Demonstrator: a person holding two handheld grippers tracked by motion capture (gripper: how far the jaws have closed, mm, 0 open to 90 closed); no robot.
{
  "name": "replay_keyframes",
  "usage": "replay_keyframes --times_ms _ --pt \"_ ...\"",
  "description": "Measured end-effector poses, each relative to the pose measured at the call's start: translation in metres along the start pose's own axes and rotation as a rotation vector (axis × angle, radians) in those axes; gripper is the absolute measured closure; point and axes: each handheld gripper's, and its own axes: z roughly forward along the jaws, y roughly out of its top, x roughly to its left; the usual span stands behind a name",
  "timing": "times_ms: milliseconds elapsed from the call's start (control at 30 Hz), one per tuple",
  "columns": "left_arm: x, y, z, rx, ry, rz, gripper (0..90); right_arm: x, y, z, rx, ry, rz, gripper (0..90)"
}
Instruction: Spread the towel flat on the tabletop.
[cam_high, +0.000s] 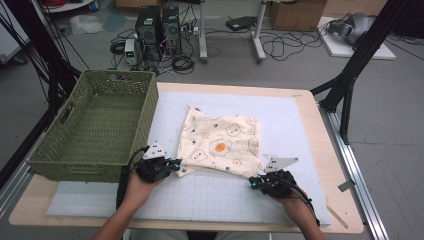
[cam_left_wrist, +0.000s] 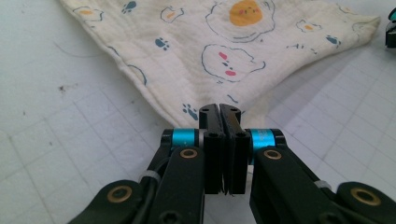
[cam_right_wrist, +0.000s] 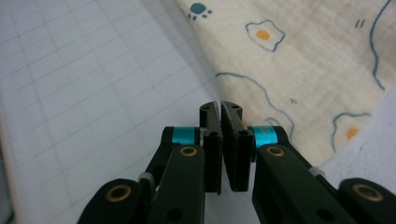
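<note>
At table's left: green basket (cam_high: 92, 127) seemingly empty | both hand-held grippers pinch cloth (cam_high: 220, 142) corners

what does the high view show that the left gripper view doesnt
High view alone: the green woven basket at the table's left, the wooden table edge, both hands holding grippers, and floor clutter behind. Left gripper view alone: close up, the left gripper has its jaws shut on the cloth's near corner, with the paw prints sharp. Both share: the cream egg-print cloth on the white grid mat.
</note>
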Motion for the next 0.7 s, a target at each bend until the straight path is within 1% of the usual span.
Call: replay_keyframes --times_ms 67,133,167,200,233,267,300,333,367,400,433,467,500,533,567,600,667,700 --pt "-0.002 -0.002 -0.003 0.007 -0.007 0.009 87.6 0.003 -0.002 -0.002 -0.002 0.008 0.001 87.5" --pt "-0.003 -0.002 -0.006 0.003 -0.006 0.012 87.4 0.006 -0.004 -0.005 -0.007 0.012 0.003 86.4" --pt "-0.002 -0.002 -0.006 -0.006 0.0 0.009 87.1 0.006 -0.004 -0.007 -0.017 0.007 0.003 81.4" --pt "-0.002 -0.001 -0.006 -0.021 0.009 -0.001 86.0 0.006 -0.003 -0.008 -0.033 -0.015 0.011 77.4" --pt "-0.001 0.0 -0.006 -0.033 0.017 -0.011 82.8 0.004 -0.002 -0.009 -0.046 -0.034 0.019 72.5" --pt "-0.001 0.001 -0.005 -0.047 0.025 -0.021 81.1 0.003 -0.001 -0.009 -0.055 -0.064 0.028 70.0" --pt "0.0 0.002 -0.004 -0.052 0.03 -0.03 77.2 0.001 0.0 -0.008 -0.06 -0.088 0.038 64.9" --pt "0.002 0.003 -0.002 -0.067 0.047 -0.058 68.8 0.0 0.001 -0.006 -0.067 -0.109 0.044 62.1" --pt "0.003 0.004 0.0 -0.072 0.057 -0.077 59.2 -0.003 0.003 -0.004 -0.082 -0.146 0.061 59.8" --pt "0.006 0.006 0.003 -0.072 0.066 -0.104 48.8 -0.008 0.007 -0.001 -0.1 -0.199 0.081 56.4" --pt "0.008 0.007 0.005 -0.07 0.076 -0.119 48.8 -0.008 0.007 -0.001 -0.1 -0.199 0.081 56.4" --pt "0.01 0.008 0.008 -0.066 0.082 -0.121 46.3 -0.011 0.008 0.0 -0.11 -0.22 0.085 55.7" --pt "0.012 0.008 0.012 -0.063 0.095 -0.125 45.7 -0.013 0.009 0.001 -0.112 -0.237 0.092 54.3" --pt "0.012 0.009 0.015 -0.058 0.111 -0.115 45.1 -0.017 0.01 0.004 -0.112 -0.259 0.095 52.7" --pt "0.012 0.009 0.02 -0.044 0.121 -0.1 44.6 -0.019 0.011 0.006 -0.106 -0.271 0.103 51.8" --pt "0.012 0.009 0.023 -0.035 0.119 -0.102 44.8 -0.023 0.011 0.009 -0.09 -0.275 0.102 50.3" --pt "0.012 0.008 0.031 -0.005 0.109 -0.096 44.9 -0.026 0.011 0.015 -0.061 -0.284 0.109 46.9" --pt "0.012 0.008 0.035 0.021 0.117 -0.094 45.1 -0.028 0.011 0.018 -0.044 -0.289 0.104 46.4"
